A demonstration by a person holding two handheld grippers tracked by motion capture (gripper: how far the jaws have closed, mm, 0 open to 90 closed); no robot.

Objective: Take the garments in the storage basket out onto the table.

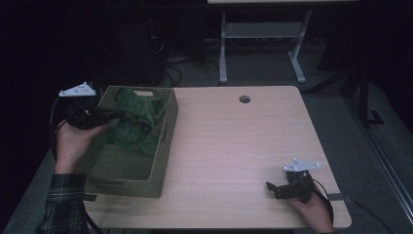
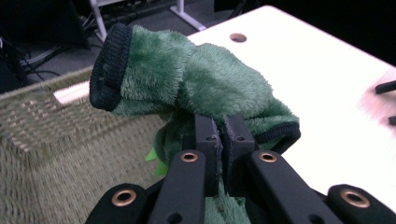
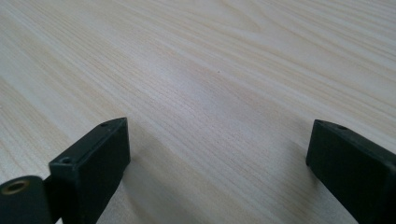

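The left gripper hangs over the woven basket, its jaws pinched tight on a fold of the green plush garment. In the left gripper view the two black pads stand almost together, with only a thin layer of fleece between them, so the grip is narrow and firm. The left hand that carries this gripper sits at the basket's left wall, and a plaid sleeve runs back from it past the basket's near left corner.

The garment is fuzzy and dark green, with a darker ribbed cuff at one end. In the left gripper view that cuff stands above and left of the pads, while the rest of the cloth drapes down behind them. From the high view most of the cloth is bunched in the far half of the basket, the pinched part raised above the basket's floor; whether the lower folds touch the floor I cannot tell.

The right gripper rests low over the table, well to the right of the basket, near the table's front right corner, held by the right hand. Its jaws stand wide apart with nothing between them; the right gripper view looks between them onto bare pale wood grain.

A round cable hole lies in the table beyond the basket's far right corner.
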